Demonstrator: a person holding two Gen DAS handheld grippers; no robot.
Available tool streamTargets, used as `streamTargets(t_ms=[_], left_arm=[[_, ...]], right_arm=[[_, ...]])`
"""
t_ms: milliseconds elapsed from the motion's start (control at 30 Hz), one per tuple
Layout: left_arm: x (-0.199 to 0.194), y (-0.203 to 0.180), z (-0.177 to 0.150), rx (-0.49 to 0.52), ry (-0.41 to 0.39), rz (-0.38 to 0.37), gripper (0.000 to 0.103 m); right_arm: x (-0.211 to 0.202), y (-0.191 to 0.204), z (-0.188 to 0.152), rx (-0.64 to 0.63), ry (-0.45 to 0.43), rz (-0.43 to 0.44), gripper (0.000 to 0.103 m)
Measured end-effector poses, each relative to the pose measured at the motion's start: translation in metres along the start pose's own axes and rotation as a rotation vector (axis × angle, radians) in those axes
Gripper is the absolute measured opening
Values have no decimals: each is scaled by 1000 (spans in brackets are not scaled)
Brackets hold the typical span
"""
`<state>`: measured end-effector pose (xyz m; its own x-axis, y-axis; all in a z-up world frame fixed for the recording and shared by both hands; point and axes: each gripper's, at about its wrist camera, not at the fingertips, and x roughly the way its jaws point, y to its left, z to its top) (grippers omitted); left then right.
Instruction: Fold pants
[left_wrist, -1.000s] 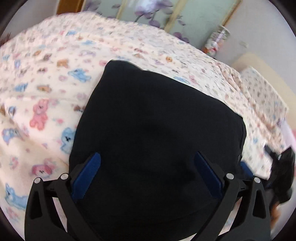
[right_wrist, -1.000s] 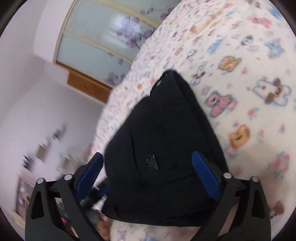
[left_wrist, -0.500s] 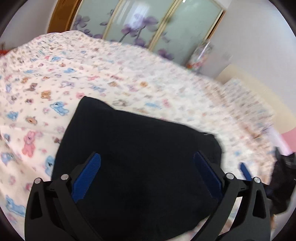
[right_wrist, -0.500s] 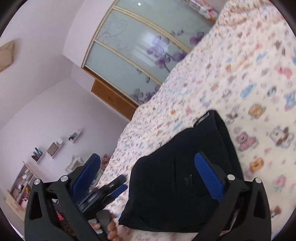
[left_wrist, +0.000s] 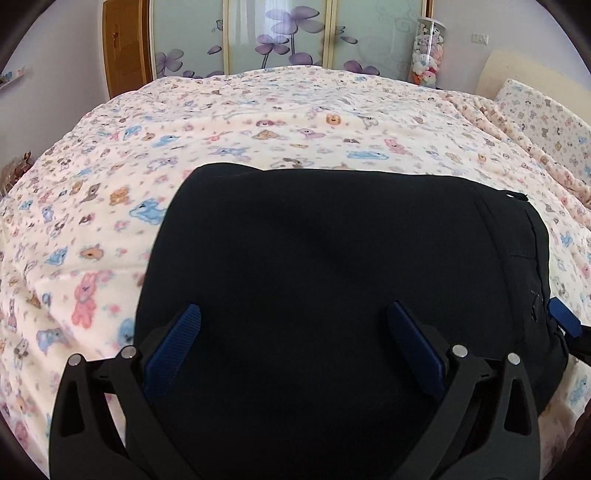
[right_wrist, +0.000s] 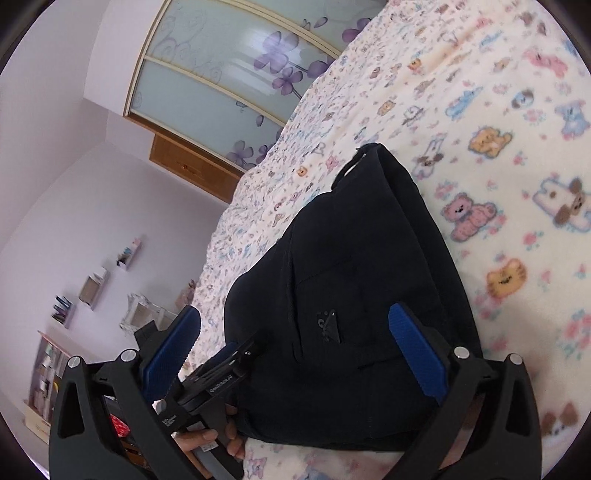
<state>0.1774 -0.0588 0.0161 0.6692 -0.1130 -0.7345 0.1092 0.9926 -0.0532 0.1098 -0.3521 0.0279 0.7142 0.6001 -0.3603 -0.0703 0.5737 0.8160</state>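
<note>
Both the left gripper (left_wrist: 291, 347) and right gripper (right_wrist: 295, 347) hold their jaws spread wide, gripping nothing. Between and ahead of them the folded black pants (left_wrist: 343, 266) lie flat on the bed (left_wrist: 258, 110), whose patterned blanket spreads bare beyond every edge.

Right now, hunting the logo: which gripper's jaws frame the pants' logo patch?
The right gripper: the patch shows between its open jaws; the left gripper frames only plain black fabric.

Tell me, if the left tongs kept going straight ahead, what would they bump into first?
Most likely the folded black pants. The left tongs are open and point right over that dark bundle, which fills the space between the fingers. Depth is hard to judge, so they may skim its top and reach the animal-print blanket beyond.
</note>
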Motion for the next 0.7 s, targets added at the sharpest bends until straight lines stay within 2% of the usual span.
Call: streamTargets(t_ms=[133, 200, 233, 267, 333, 400, 433, 467, 500, 533, 567, 700], left_arm=[[-27, 14, -14, -37, -40, -93, 101], [-32, 14, -23, 12, -46, -42, 101], [-28, 12, -27, 49, -24, -5, 101], [-19, 12, -32, 78, 23, -6, 101], [-17, 20, -31, 40, 36, -43, 101], [-25, 25, -28, 15, 38, -57, 101], [-31, 29, -27, 13, 28, -66, 101], [-37, 33, -27, 12, 15, -78, 101], [-45, 41, -26, 6, 1, -92, 101], [-49, 49, -24, -6, 0, -103, 101], [-50, 64, -20, -41, 16, -127, 101], [-39, 112, -6, -200, 112, -223, 101]], right_arm=[[-12, 23, -3, -40, 62, 49, 102], [-13, 23, -5, -23, 104, 39, 102], [-10, 20, -7, -14, 131, 4, 102], [-3, 12, -9, -3, 173, -33, 102], [1, 6, -10, 5, 192, -28, 102], [-10, 16, -4, -13, 169, -7, 102], [-17, 20, -1, -32, 141, -5, 102], [-32, 26, 7, -83, 66, -27, 102], [-44, 29, 14, -125, 2, -77, 102], [-48, 29, 18, -142, -25, -122, 102], [-47, 23, 26, -149, -6, -162, 102], [-18, -16, 40, -27, 137, -151, 101]])
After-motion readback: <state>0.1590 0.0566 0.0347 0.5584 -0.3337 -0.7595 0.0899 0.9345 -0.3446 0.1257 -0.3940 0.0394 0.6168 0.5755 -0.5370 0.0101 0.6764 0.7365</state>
